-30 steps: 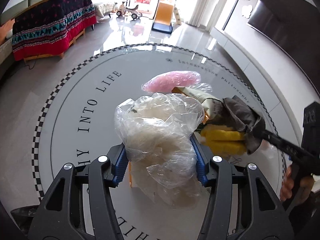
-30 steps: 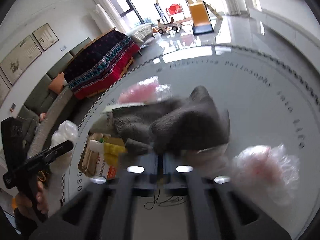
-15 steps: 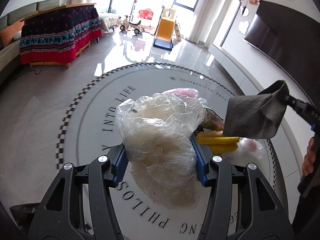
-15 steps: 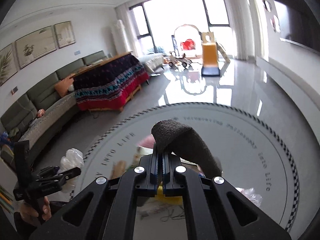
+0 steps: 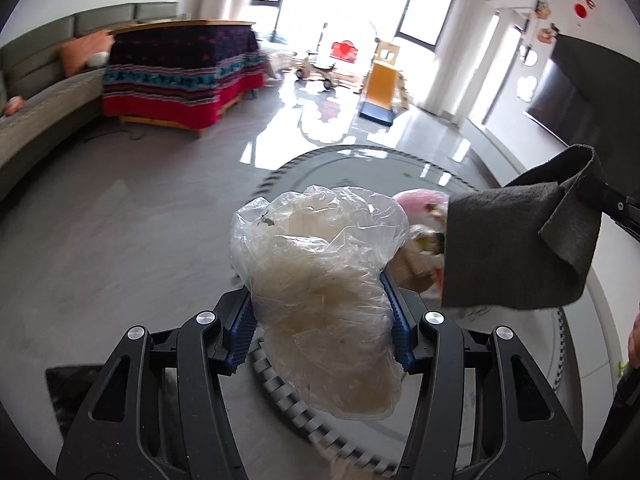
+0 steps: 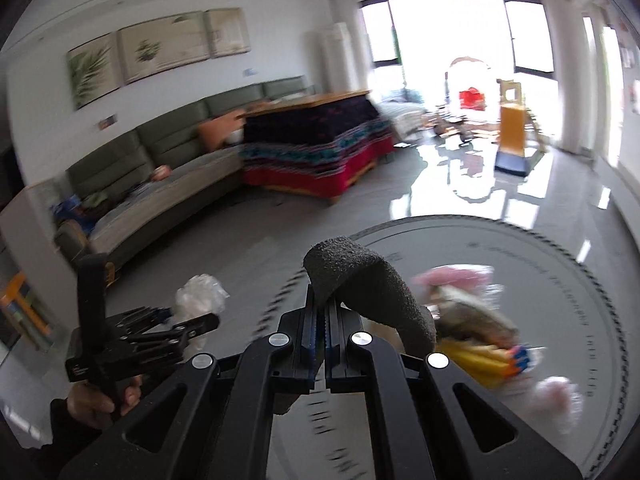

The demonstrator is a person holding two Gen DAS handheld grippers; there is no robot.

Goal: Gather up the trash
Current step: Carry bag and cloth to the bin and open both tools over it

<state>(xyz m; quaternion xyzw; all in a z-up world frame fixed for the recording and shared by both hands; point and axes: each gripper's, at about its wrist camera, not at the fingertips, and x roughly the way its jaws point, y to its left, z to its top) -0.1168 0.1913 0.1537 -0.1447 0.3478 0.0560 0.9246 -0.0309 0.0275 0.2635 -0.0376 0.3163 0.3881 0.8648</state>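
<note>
Left gripper [image 5: 320, 316]: clenched on crumpled plastic bag [image 5: 320, 280].
Right gripper [image 6: 320, 316]: clamped on grey cloth [image 6: 360, 284].
Advice: both grips to be kept firm while carried; remaining litter [image 6: 472, 328] on floor [image 5: 120, 240] judged uncollected.

The heap of trash [image 6: 472, 332] on the floor is motion-blurred, its items unreadable. In the left wrist view the clear plastic bag [image 5: 320, 300] and grey cloth [image 5: 516, 248] hide most of it; the cloth's holder runs off at three o'clock.
</note>
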